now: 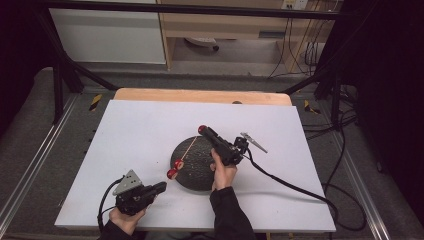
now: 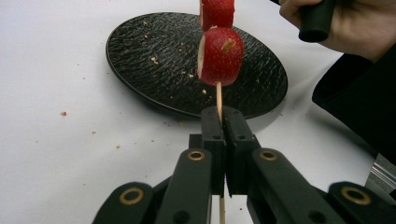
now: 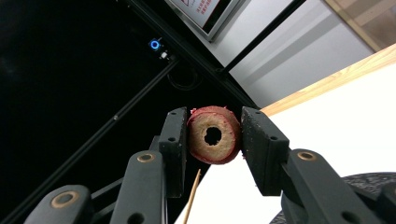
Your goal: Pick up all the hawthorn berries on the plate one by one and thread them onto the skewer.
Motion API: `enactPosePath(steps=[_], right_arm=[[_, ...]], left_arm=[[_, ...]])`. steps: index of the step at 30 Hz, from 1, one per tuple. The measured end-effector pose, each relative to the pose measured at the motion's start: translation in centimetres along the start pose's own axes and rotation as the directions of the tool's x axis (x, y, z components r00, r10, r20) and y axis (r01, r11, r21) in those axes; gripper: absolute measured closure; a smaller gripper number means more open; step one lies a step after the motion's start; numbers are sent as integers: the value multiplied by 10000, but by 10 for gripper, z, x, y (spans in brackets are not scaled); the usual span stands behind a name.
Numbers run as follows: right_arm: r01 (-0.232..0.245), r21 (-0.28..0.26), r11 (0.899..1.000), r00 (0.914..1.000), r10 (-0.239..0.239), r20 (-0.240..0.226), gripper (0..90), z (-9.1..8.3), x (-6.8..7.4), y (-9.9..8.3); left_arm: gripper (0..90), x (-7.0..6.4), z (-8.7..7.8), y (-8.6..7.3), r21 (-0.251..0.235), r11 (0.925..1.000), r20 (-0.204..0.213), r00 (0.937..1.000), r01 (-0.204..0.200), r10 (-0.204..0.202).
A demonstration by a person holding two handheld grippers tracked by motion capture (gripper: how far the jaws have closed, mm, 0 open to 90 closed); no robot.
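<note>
Skewer threading over a black plate.
Left gripper (image 2: 223, 122) is clamping the skewer (image 2: 218, 95) at the plate's (image 1: 192, 175) 8 o'clock edge, two fruit pieces (image 2: 220, 56) riding on it. Right gripper (image 3: 214, 135) is pinching a cored slice (image 3: 214, 134) at the skewer's far tip, 12 o'clock of the plate.

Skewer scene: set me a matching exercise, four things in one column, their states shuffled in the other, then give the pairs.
Things:
1. wooden skewer
2. cored fruit slice
3. black plate
4. left gripper

States:
A. lies on the white table, strewn with crumbs
B. shut on a thin stick
C. carries two red fruit pieces
D. pinched between the right gripper's jaws, hole facing the camera

Pairs: 1-C, 2-D, 3-A, 4-B
</note>
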State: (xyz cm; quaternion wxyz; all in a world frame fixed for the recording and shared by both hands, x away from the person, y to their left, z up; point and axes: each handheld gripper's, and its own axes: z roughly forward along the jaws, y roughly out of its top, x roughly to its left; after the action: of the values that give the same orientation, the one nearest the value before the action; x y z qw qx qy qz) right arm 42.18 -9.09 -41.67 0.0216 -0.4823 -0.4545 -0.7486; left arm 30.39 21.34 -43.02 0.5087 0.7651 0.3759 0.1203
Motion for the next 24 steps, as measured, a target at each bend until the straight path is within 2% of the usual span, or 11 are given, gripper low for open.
enactPosePath(steps=[13,24], right_arm=[[-201,-225,9995,9996,196,-219,626,2,-1,-7],[-334,-212,9992,9991,328,-270,626,3,-1,-11]], left_arm=[[878,-3,5,0,-72,9998,135,9997,182,-181],[878,-5,8,1,-189,9989,139,9990,429,-427]])
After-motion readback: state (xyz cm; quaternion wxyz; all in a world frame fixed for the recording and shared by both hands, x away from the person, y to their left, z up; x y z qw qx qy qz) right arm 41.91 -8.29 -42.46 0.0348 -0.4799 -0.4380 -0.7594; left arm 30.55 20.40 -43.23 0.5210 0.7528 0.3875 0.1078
